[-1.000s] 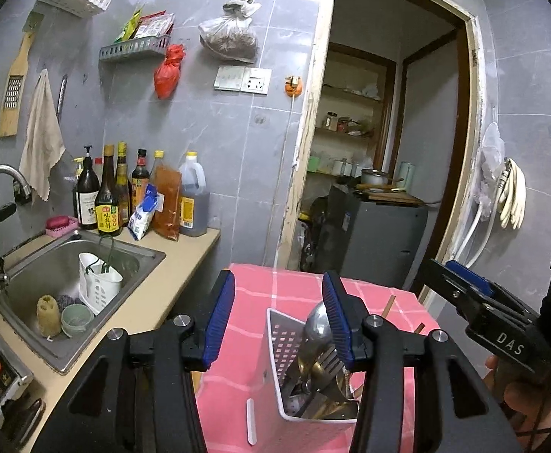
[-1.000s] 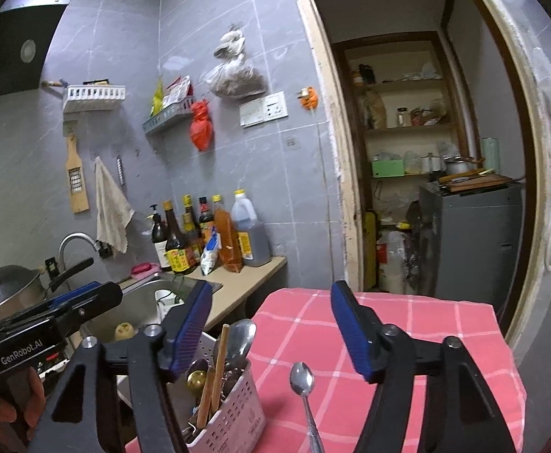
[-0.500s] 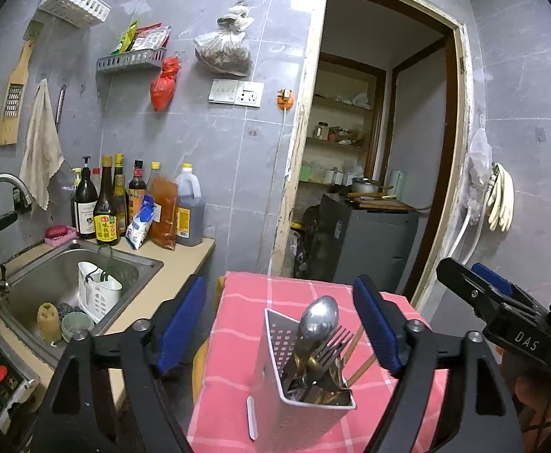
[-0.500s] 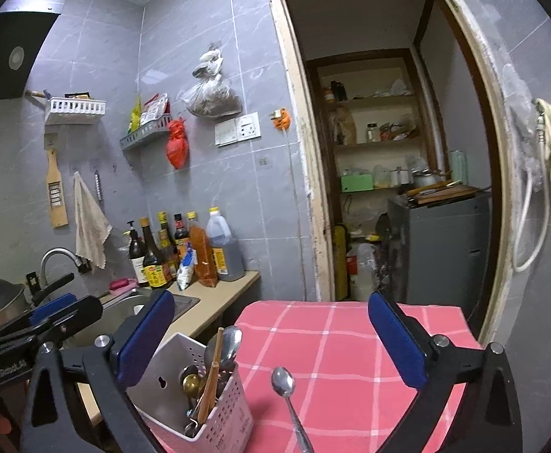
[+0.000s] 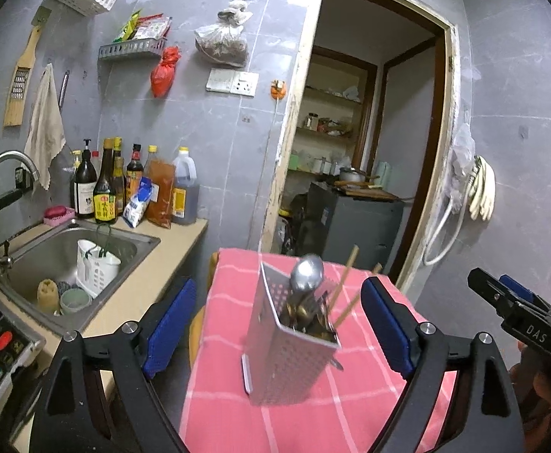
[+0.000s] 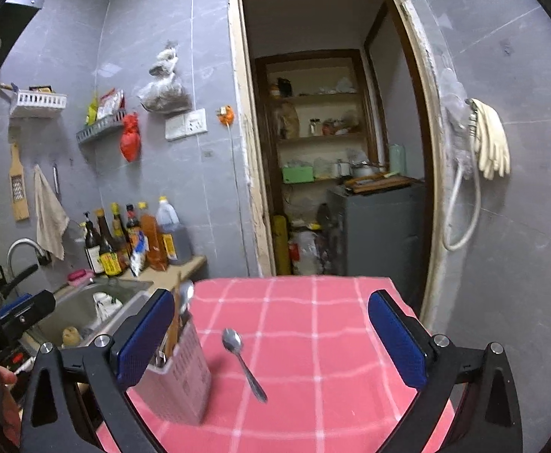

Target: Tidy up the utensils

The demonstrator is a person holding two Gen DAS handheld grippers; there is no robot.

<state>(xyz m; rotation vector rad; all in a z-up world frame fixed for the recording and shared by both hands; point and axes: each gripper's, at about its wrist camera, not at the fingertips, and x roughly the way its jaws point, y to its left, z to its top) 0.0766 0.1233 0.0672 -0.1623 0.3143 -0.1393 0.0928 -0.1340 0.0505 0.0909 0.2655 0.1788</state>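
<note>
On the table with the pink checked cloth (image 6: 313, 324) we note a white perforated utensil caddy (image 5: 290, 355) standing upright near the cloth's left edge, holding a large spoon (image 5: 307, 273), forks and chopsticks (image 5: 345, 277). A single small spoon (image 6: 243, 362) lies flat on the cloth just right of the caddy, apart from it, bowl pointing away from us. Our left gripper (image 5: 275, 324) is spread wide, gripping nothing; the caddy sits in the gap between its blue pads without contact. Our right gripper (image 6: 275, 339) is likewise wide apart and empty, the loose spoon lying between its fingers. Sink (image 5: 48, 260) and sauce bottles (image 5: 105, 185) at left.
</note>
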